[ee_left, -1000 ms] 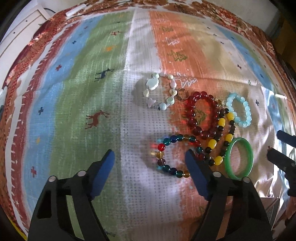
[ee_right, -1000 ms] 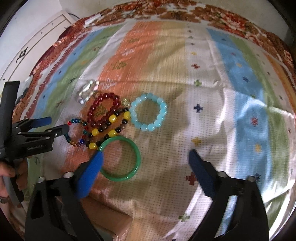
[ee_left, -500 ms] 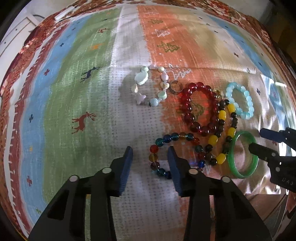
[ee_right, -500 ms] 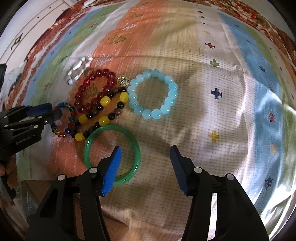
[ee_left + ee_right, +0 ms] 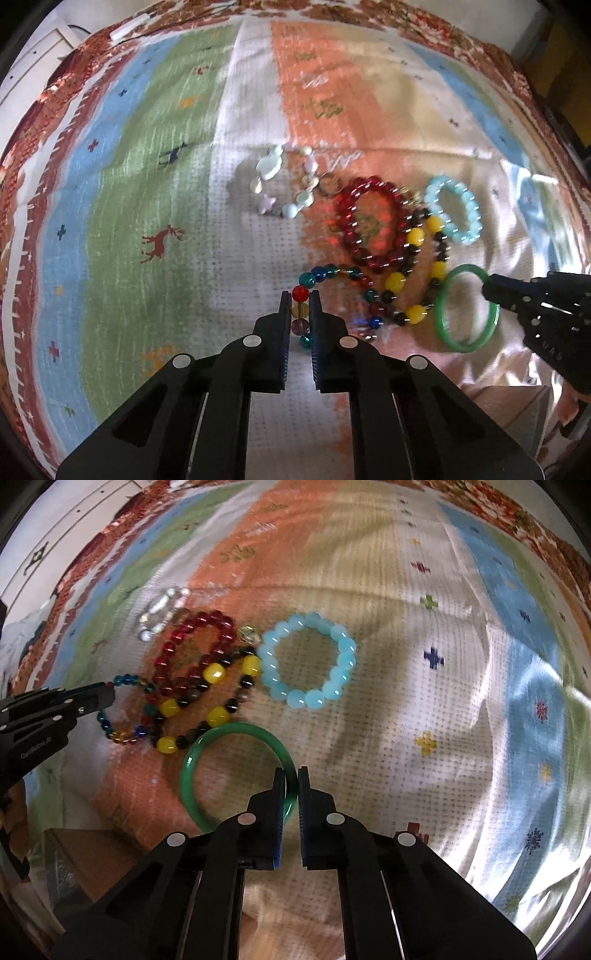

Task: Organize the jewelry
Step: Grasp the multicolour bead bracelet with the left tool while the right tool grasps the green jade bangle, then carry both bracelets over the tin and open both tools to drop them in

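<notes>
Left claw (image 5: 299, 295): pressed together on the near side of the multicoloured bead bracelet (image 5: 332, 273), pinching a run of beads between its fingers.
Right claw (image 5: 291, 771): pressed together on the near rim of the green bangle (image 5: 236, 731).
Where the jewelry lies: bunched in the middle of the striped cloth (image 5: 155, 155), nearer its right half than its left edge; the red bead bracelet (image 5: 369, 221) and the yellow-and-black bracelet (image 5: 417, 266) overlap, the pale blue bracelet (image 5: 454, 210) sits just beside them, and the white stone bracelet (image 5: 284, 184) lies farther back.
Risk, left side: the multicoloured strand looks tangled under the yellow-and-black one; lifting it may drag neighbours along or stretch the elastic.
Risk, right side: the bangle is smooth and hard, held only at one thin spot, so it may swivel or slip out.
Surface: a soft, wrinkled woven cloth with coloured stripes and small animal and cross motifs, sunlit in patches.
Room: pale panelled furniture (image 5: 55, 546) shows past the far left edge; little else can be made out.
</notes>
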### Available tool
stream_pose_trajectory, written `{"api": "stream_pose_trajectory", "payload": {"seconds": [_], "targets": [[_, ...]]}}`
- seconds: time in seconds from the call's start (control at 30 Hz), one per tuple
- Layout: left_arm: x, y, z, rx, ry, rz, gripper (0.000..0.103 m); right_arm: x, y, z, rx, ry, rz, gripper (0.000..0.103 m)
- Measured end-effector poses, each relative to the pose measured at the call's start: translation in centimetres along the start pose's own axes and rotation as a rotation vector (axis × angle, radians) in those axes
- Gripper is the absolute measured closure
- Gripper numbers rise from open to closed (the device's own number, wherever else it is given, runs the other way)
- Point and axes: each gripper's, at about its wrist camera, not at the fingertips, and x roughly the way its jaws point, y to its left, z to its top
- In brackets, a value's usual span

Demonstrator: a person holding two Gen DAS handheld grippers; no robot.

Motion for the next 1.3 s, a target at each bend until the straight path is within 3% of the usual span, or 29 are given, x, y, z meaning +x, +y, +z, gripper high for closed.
{"api": "stream_pose_trajectory", "payload": {"seconds": [0.3,0.7,1.03,1.3], "targets": [[-3.4,-1.5,-0.7,0.016,-0.078,-0.049,0.094,-3.1,0.7,-0.6,-0.023,-0.091,-0.038,0.095],[-7.1,-2.4,-1.0,0.009,-0.174,-0.098,0.094,-6.8,1.0,-1.1,0.009,-0.197,-0.019,0.095],[-11.8,-3.0,-3.1,-0.006,-0.281,-0.167,0.094,-9.6,1.9,-3.1,0.001,-0.259,-0.024,0.095],[-14.0,-3.3,-5.2,0.001,-0.319,-0.204,0.094,-11.3,2.4,-4.7,-0.026,-0.298,-0.016,0.095]]}}
